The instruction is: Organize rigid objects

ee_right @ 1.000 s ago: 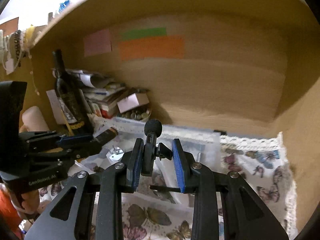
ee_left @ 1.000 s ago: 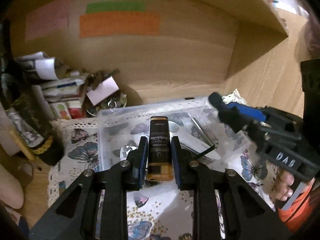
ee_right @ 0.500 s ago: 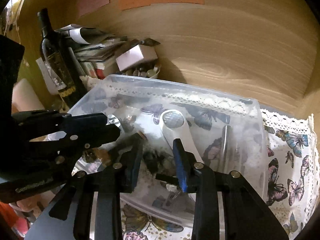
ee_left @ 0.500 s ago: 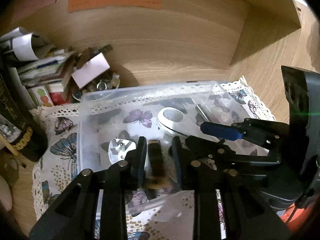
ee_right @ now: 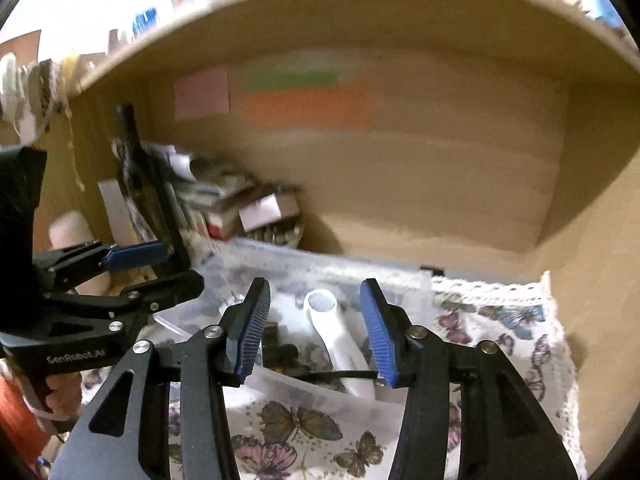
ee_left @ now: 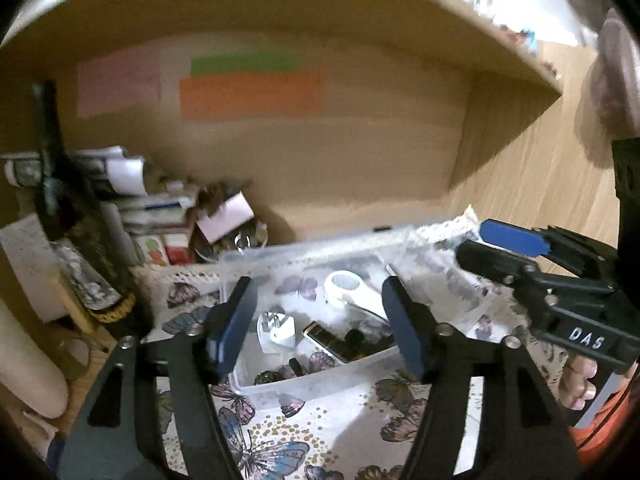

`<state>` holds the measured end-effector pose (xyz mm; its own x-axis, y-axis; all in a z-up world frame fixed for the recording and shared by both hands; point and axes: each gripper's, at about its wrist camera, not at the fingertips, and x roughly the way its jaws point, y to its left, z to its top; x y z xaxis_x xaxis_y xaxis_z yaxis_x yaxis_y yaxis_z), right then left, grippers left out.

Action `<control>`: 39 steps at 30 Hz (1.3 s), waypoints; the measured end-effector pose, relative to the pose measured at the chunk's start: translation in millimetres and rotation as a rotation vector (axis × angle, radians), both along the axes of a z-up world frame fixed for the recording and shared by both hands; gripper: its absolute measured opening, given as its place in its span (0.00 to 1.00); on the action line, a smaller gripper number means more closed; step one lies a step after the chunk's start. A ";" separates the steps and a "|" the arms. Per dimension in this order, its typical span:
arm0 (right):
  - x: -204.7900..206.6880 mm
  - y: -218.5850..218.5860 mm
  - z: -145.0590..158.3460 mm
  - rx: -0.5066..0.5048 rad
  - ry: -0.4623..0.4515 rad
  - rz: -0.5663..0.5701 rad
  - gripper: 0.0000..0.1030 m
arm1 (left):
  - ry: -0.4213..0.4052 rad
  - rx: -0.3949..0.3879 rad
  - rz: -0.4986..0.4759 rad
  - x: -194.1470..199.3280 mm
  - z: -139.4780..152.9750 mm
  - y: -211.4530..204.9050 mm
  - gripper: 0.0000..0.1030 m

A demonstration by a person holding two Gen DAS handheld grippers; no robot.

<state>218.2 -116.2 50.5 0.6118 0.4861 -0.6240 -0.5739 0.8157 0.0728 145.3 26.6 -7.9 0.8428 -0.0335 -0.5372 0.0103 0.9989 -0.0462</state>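
Wood-panel alcove wall [ee_left: 320, 168] with pink, green, orange paper notes [ee_left: 252, 96], shelf [ee_left: 460, 28] overhead, butterfly-print cloth [ee_right: 500, 332] on desk, dim warm light.

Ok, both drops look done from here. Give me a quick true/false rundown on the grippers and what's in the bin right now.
1. The left gripper is open and holds nothing. True.
2. The right gripper is shut on a black microphone. False: its jaws stand apart, with nothing between them.
3. The dark gold-trimmed bottle lies inside the clear plastic bin. True.
4. The white plug adapter sits on the butterfly cloth outside the bin. False: it lies inside the bin, left of the bottle.
5. The white handled magnifier lies in the bin. True.
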 end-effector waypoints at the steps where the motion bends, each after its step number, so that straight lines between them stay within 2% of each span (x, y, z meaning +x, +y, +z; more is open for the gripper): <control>1: -6.7 -5.5 7.3 0.015 -0.019 -0.010 0.47 | -0.016 0.000 0.001 -6.0 4.4 -0.5 0.67; 3: -16.5 -12.7 16.0 0.038 -0.048 -0.024 0.54 | -0.053 0.005 0.009 -19.7 13.8 -2.2 0.74; 5: -28.4 -20.4 24.1 0.058 -0.082 -0.040 0.64 | -0.090 0.010 0.023 -33.4 22.3 -3.1 0.84; 8: -44.4 -30.2 32.1 0.088 -0.113 -0.053 0.75 | -0.129 0.014 0.044 -53.5 30.5 -4.9 0.93; 11: -59.5 -37.2 37.7 0.104 -0.139 -0.060 0.83 | -0.161 0.014 0.049 -71.2 35.6 -5.7 0.98; 15: -75.9 -42.0 41.1 0.103 -0.168 -0.078 0.92 | -0.181 0.013 0.049 -87.2 38.3 -7.3 0.99; 16: -78.7 -43.3 41.5 0.108 -0.172 -0.084 0.99 | -0.183 0.012 0.049 -90.6 38.7 -8.4 0.99; 28: -100.3 -51.9 42.4 0.120 -0.184 -0.109 1.00 | -0.210 0.010 0.037 -108.8 40.4 -17.0 0.99; 39: -99.6 -48.7 42.0 0.097 -0.182 -0.092 1.00 | -0.210 0.016 0.037 -111.1 40.0 -20.2 1.00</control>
<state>118.6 -164.8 92.5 0.7545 0.4759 -0.4520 -0.5086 0.8592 0.0556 34.2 6.4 32.1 0.9369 0.0068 -0.3495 -0.0188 0.9993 -0.0311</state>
